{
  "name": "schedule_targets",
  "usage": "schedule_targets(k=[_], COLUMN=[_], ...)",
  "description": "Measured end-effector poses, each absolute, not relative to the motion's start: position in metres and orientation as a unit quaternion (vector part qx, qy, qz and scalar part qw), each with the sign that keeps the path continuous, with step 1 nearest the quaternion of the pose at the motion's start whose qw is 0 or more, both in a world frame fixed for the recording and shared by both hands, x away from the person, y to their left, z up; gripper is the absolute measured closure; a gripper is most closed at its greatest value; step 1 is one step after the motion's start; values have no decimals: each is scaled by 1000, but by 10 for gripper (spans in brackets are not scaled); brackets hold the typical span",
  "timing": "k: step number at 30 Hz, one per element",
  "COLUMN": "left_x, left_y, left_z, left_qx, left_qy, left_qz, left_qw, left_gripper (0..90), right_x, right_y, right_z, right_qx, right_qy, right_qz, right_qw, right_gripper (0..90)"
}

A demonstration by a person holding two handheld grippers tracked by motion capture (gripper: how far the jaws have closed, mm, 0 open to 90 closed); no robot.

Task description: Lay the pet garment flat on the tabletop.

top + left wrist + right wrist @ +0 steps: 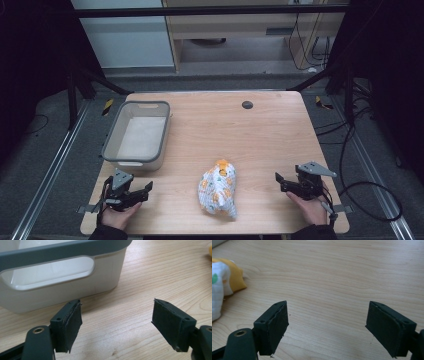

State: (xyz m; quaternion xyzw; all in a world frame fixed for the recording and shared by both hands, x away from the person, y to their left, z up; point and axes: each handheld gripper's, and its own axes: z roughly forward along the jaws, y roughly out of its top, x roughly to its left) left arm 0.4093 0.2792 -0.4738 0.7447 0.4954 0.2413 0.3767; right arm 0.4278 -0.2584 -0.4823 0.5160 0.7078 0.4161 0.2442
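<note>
Two hand-held grippers, left hand-held gripper (145,191) and right hand-held gripper (281,181), rest wide open, holding nothing, beside a cloth bundle (218,189) on the surface (225,130).

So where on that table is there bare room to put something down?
Most of the table is bare: the whole far-right stretch from the basin across to the right edge, broken only by a small dark hole. The basin is empty too. It is tighter along the near edge, where the cloth bundle lies between the left hand-held gripper and the right one.
</note>
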Motion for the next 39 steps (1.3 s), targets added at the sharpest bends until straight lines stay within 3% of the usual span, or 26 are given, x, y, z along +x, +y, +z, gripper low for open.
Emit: schedule_targets(k=[10,22,39], left_x=[407,414,450], left_y=[273,266,228], left_z=[-464,-440,-401], left_qx=[748,746,735], left_qy=[489,477,457], left_qz=[225,229,226], left_qw=[388,405,447], left_gripper=[295,292,285], right_x=[428,432,457], right_y=[-253,-248,-226], right_z=[-481,-468,-419], right_qx=[498,477,448], right_qy=[723,729,728], right_qz=[425,441,469], right_qw=[223,217,224], right_gripper=[200,213,243])
